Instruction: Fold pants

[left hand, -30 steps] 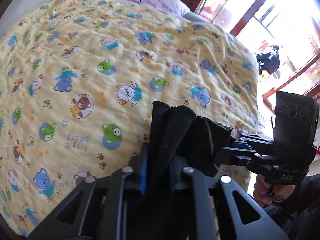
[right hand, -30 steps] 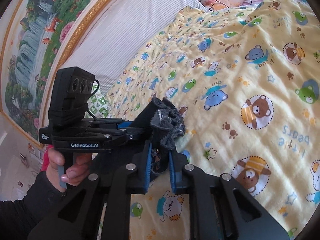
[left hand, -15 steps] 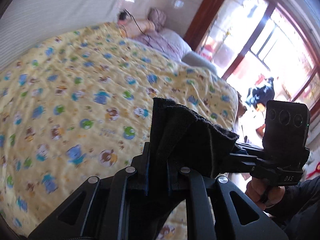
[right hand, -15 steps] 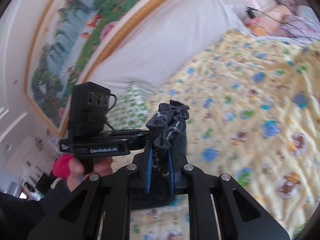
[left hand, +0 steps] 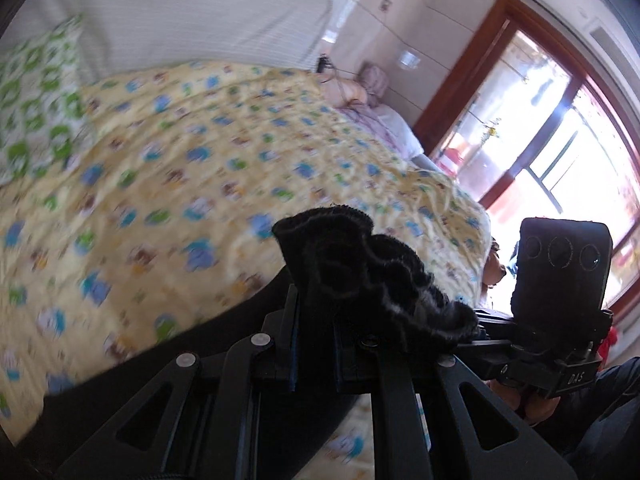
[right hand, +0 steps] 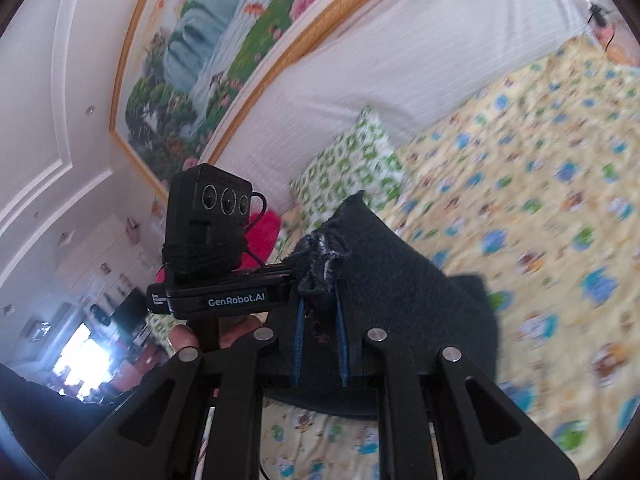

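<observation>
Pants (left hand: pixel 360 264) hang above the bed (left hand: pixel 200 168), clamped in my left gripper (left hand: pixel 314 344) and right gripper (right hand: pixel 320 340), so I judge folding barely begun.

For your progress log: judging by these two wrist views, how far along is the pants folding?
Early. Done: both grippers have hold of the dark pants. In hand: the left gripper and right gripper pinch bunched edges above the yellow bedspread. Left: no flat fold shows yet; laying down and folding remain.
</observation>
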Motion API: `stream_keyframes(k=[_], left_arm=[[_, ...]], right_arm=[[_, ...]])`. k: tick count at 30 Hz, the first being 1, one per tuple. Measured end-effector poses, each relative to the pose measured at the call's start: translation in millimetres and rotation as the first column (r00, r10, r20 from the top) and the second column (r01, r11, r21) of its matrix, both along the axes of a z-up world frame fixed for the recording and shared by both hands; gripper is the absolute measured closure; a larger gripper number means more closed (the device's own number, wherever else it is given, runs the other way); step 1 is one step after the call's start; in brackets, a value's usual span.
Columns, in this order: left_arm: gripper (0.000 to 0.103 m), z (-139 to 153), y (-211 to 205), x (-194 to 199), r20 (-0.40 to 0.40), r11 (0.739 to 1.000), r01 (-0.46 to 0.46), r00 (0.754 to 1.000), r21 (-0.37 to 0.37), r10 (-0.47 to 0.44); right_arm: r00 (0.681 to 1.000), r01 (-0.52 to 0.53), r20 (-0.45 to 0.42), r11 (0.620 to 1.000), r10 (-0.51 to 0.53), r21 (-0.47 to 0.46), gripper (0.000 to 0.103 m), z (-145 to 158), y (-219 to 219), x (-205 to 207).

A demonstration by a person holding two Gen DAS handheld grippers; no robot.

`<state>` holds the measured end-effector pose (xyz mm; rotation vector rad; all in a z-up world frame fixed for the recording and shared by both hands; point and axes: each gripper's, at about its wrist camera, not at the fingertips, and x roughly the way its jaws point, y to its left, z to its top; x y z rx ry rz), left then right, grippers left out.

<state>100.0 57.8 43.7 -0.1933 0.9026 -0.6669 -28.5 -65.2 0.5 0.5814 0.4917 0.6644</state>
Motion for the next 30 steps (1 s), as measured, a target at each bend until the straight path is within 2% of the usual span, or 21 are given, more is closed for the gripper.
stream_keyframes(k=[4,10,15,21,24,26,30], left_arm=[[0.093,-24,21,-4,-0.031,0.998,-0.057,0.998,0.009,0.057],[0.093,-57,47,-4,-0.109,0.993,-0.118,0.987,-0.026,0.115],[0.093,-71,62,-12,-0.148,0.987,-0.156,0.978,-0.047,0.148],[0.093,-75,71,-28,-0.165,0.978,-0.206,0.966,-0.032,0.198],[0.094,-73,76,-39,-0.167,0.971,-0.237,0.959,-0.022,0.230],[0.094,-70,80,-46,-0.164,0.966,-0.257,0.954,-0.019,0.250],[0.094,-63,90,-61,-0.160,0.956,-0.292,0.946,-0.034,0.283]], right_arm=[[0.998,-0.041,-0.056,0.999,0.041,0.008,0.088,-21,21,13],[0.987,-0.082,-0.138,0.996,0.085,0.026,0.088,-47,36,29],[0.977,-0.104,-0.186,0.995,0.104,0.010,0.088,-57,43,34],[0.965,-0.119,-0.234,0.993,0.120,0.017,0.086,-63,43,36],[0.959,-0.133,-0.252,0.991,0.130,0.005,0.078,-64,47,37],[0.957,-0.147,-0.253,0.989,0.145,0.011,0.063,-63,50,36],[0.960,-0.156,-0.238,0.988,0.148,-0.014,0.058,-55,55,33]])
